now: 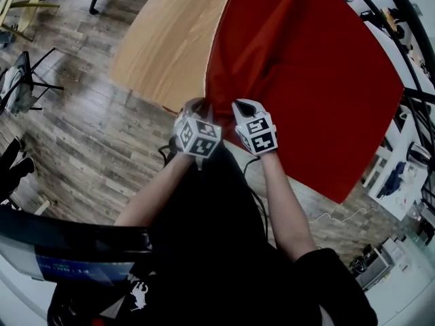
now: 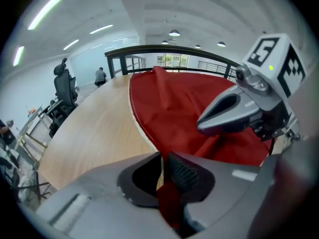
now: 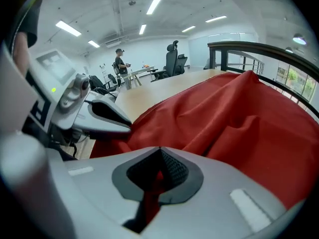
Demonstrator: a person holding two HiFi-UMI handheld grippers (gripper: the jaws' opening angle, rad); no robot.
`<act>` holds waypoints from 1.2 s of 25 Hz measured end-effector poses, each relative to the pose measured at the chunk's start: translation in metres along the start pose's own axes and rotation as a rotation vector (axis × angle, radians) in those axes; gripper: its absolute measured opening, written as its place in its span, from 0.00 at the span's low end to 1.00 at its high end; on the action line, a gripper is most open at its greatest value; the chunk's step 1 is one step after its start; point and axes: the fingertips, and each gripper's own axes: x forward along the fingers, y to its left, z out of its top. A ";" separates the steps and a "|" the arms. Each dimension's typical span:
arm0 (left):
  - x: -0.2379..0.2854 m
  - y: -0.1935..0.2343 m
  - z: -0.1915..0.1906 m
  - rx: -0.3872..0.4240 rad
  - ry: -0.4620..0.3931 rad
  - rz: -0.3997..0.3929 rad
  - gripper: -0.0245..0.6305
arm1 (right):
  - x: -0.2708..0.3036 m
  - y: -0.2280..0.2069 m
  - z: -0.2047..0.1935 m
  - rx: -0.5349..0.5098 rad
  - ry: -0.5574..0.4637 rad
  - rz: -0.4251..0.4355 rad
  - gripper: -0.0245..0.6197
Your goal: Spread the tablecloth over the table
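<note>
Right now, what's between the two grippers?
A bunched fold of the red tablecloth, pinched by both the left gripper and the right gripper; the head view shows it.

office chair point(image 2: 64, 89), black railing point(image 2: 169, 48), wooden floor point(image 1: 88, 141)

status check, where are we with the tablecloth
Left claw shut on tablecloth near its edge, right claw shut on it alongside. Tablecloth rumpled, covering part of table, rest bare wood. Nothing seen in the way.
</note>
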 end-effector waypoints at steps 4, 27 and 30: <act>0.005 -0.009 -0.001 -0.088 -0.006 -0.021 0.06 | 0.000 -0.002 -0.004 -0.003 0.006 0.024 0.05; -0.076 0.270 0.063 -0.072 -0.099 -0.179 0.06 | 0.010 0.023 -0.003 0.065 0.056 -0.091 0.05; -0.096 0.273 0.086 -0.020 -0.071 -0.375 0.06 | 0.014 0.012 0.001 0.144 0.094 -0.188 0.05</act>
